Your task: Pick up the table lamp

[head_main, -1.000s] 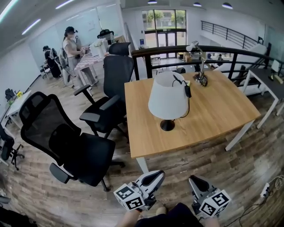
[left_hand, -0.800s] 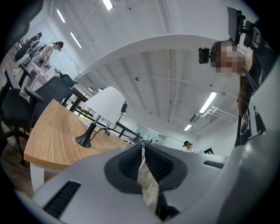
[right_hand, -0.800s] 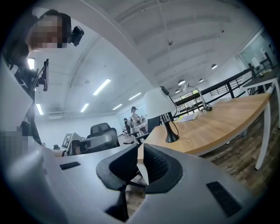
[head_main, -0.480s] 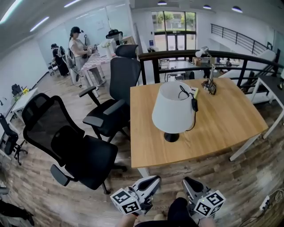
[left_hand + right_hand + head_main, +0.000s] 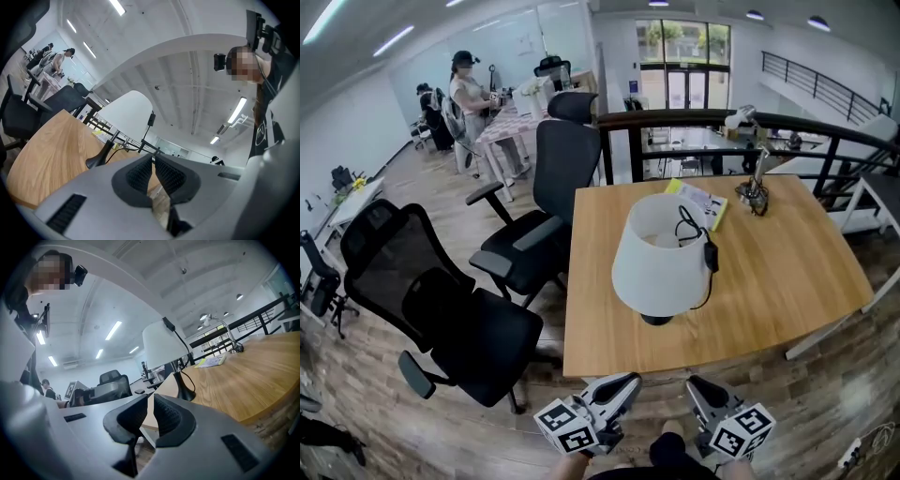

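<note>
Open-plan office, wood-plank floor, railing and glazed doors at the back. Light wooden rectangular table (image 5: 787, 272) fills the centre of the head view.

White table lamp with a conical fabric shade (image 5: 659, 267) stands upright on the table, toward the near edge and a little left of the table's middle. Its round black base (image 5: 656, 320) rests flat on the wood. A black cord with an inline switch (image 5: 711, 255) hangs over the shade's rim and down its right side.

Thin yellow-green booklet (image 5: 705, 202) lies flat beyond the lamp. Small silver desk lamp (image 5: 755, 183) stands at the far edge.

Two black mesh office chairs sit left of the table: one near (image 5: 459, 309), one further back (image 5: 553, 178) (its seat close to the table's left edge). A person in a cap (image 5: 469, 89) stands at a distant table.

Left gripper (image 5: 630, 382) and right gripper (image 5: 696, 382) are both low in the head view, short of the table's near edge, well apart from the lamp, pointing toward it. Left jaws are drawn together at the tips, nothing between. Right jaws likewise, only a thin slit, empty.
</note>
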`<move>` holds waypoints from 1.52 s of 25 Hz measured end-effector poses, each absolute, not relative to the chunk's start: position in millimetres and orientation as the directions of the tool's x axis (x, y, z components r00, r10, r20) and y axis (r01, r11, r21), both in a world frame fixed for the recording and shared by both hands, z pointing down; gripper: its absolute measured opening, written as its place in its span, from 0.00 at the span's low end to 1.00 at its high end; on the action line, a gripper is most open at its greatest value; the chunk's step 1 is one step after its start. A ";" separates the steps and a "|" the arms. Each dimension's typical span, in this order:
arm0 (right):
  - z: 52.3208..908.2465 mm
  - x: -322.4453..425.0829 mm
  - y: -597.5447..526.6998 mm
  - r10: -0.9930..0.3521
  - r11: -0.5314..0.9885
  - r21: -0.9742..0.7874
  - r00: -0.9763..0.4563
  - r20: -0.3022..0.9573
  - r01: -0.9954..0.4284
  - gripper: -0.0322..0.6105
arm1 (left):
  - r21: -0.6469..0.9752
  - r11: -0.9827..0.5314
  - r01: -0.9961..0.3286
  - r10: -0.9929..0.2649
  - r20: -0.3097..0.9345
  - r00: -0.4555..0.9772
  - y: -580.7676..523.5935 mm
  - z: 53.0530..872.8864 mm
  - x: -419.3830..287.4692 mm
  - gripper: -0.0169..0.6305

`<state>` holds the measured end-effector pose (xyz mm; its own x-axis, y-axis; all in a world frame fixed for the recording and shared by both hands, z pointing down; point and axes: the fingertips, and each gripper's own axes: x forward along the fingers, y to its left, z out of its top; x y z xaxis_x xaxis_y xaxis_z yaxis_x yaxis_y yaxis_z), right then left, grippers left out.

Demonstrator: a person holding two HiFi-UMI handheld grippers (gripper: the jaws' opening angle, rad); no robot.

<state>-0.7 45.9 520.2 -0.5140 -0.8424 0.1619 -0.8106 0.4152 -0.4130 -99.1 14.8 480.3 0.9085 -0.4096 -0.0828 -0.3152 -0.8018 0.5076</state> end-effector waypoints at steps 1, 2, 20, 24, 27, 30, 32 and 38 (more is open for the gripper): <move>519.3 2.4 40.0 -0.838 0.422 -0.413 -0.521 0.162 -0.807 0.14 | 0.508 -0.799 -0.321 -0.417 -0.083 0.905 9.2 479.7 -96.2 0.07; 518.4 5.5 34.0 -0.834 0.429 -0.413 -0.528 0.162 -0.804 0.14 | 0.508 -0.796 -0.328 -0.425 -0.085 0.901 3.6 478.8 -93.5 0.07; 523.2 54.6 -40.9 -0.769 0.505 -0.444 -0.619 0.158 -0.740 0.14 | 0.531 -0.741 -0.411 -0.525 -0.077 0.847 -56.8 478.4 -48.5 0.07; 527.9 62.9 -48.0 -0.751 0.521 -0.452 -0.641 0.162 -0.724 0.14 | 0.569 -0.715 -0.406 -0.554 -0.108 0.826 -64.5 478.3 -40.0 0.07; 528.2 70.1 -51.8 -0.737 0.536 -0.452 -0.656 0.161 -0.713 0.14 | 0.600 -0.705 -0.379 -0.559 -0.140 0.817 -66.1 476.1 -29.9 0.07; 527.7 79.5 -55.5 -0.726 0.554 -0.448 -0.670 0.152 -0.702 0.14 | 0.632 -0.692 -0.350 -0.566 -0.172 0.806 -66.2 476.0 -20.9 0.07; 528.8 85.4 -56.4 -0.726 0.554 -0.452 -0.671 0.148 -0.699 0.14 | 0.654 -0.680 -0.332 -0.575 -0.196 0.794 -64.7 475.7 -16.8 0.07; 536.8 76.6 -46.1 -0.686 0.585 -0.472 -0.713 0.145 -0.659 0.14 | 0.689 -0.658 -0.304 -0.586 -0.215 0.781 -61.5 479.8 -14.3 0.07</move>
<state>76.6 -46.1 536.8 -0.7132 -0.6858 0.1453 -0.6591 0.5854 -0.4721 -14.3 -61.5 479.8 0.7812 -0.5861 -0.2148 -0.3043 -0.6580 0.6888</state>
